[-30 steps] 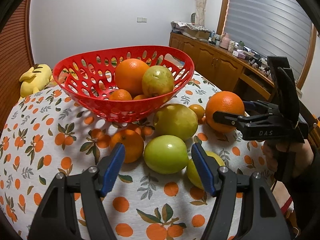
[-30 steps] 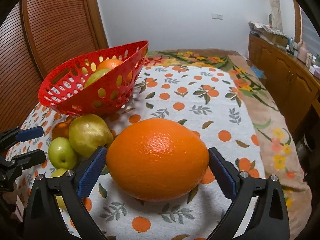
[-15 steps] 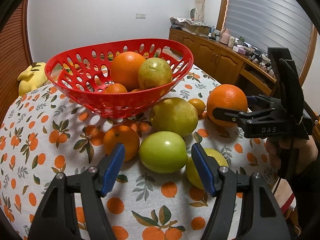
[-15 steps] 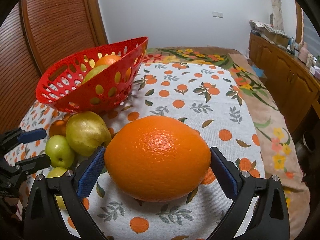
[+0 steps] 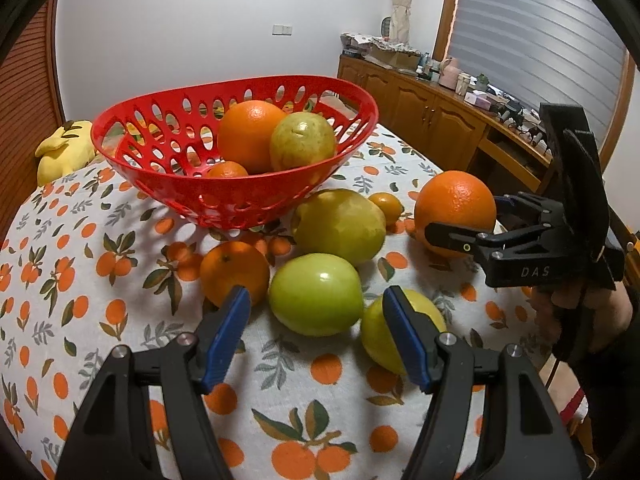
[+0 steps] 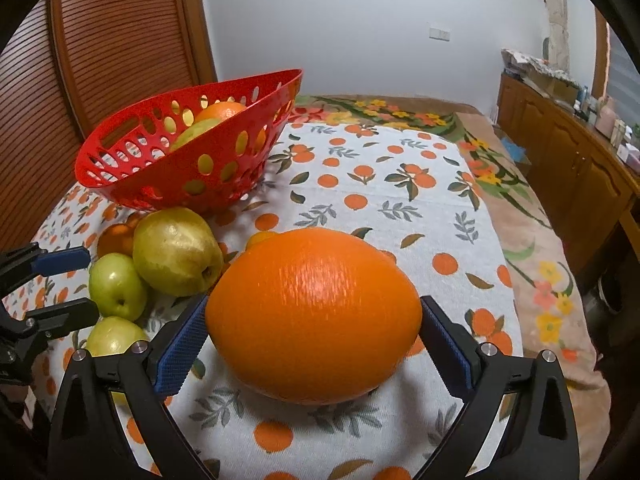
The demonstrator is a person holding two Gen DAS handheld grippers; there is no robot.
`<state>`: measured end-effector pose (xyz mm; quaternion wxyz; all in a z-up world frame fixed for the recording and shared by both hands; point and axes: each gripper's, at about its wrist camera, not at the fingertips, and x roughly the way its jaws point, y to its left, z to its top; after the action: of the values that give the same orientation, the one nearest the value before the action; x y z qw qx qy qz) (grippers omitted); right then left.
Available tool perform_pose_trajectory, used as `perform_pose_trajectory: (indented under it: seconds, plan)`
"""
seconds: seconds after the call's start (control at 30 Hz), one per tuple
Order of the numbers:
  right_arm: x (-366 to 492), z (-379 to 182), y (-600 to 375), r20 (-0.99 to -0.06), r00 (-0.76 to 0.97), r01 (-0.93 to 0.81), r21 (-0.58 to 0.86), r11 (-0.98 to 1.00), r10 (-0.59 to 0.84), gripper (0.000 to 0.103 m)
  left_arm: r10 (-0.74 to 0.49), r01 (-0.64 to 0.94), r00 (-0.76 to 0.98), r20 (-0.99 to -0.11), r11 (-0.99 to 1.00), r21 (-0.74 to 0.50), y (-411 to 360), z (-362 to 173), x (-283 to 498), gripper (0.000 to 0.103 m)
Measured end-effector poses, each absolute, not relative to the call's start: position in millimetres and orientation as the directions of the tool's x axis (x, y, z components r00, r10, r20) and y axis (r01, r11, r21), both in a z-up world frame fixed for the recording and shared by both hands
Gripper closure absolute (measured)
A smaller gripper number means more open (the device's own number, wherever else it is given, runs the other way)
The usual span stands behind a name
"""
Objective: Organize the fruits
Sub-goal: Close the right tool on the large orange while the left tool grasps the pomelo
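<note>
Since a second ago the large orange (image 6: 314, 314) sits slightly higher between the blue pads (image 6: 179, 354) of the right gripper (image 6: 314, 344), pinched on both sides and seemingly just clear of the tablecloth (image 6: 400, 200) (underside poorly seen). Left gripper (image 5: 316, 340) hangs spread and empty over a green apple (image 5: 316, 294). Red basket (image 5: 240, 200) behind holds an orange, a pear and a mandarin.

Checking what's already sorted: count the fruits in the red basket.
3: a large orange mid-basket, a pear against its right side, a small orange in front. Others may be hidden beneath them.
</note>
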<state>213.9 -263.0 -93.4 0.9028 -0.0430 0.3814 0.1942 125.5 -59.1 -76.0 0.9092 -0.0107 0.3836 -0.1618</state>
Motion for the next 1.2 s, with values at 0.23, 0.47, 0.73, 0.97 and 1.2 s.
perform_pose_trajectory:
  seconds: [0.23,0.47,0.73,0.97,1.2]
  plan:
    - [191,-90,-268,-0.683,0.652,-0.385,0.076,0.920,0.330,0.002,-0.324,0.311,0.656,-0.682,0.939,-0.147,-71,-68,111,0.034]
    - [169,-90,-275,-0.667,0.661,-0.387,0.089,0.918,0.343,0.002,-0.342,0.333,0.636,-0.692,0.930,-0.154,-86,-73,103,0.034]
    - [165,-97,-280,-0.663,0.661,-0.377,0.112,0.920,0.351,0.002,-0.340,0.330,0.619,-0.708,0.931,-0.159,-98,-83,102,0.035]
    - [164,-98,-280,-0.649,0.675,-0.372,0.111,0.922,0.350,0.002,-0.354,0.327,0.603,-0.715,0.927,-0.183,-101,-91,103,0.044]
    - [163,-99,-280,-0.644,0.679,-0.368,0.116,0.922,0.352,0.002,-0.370,0.342,0.594,-0.714,0.920,-0.192,-105,-93,102,0.050]
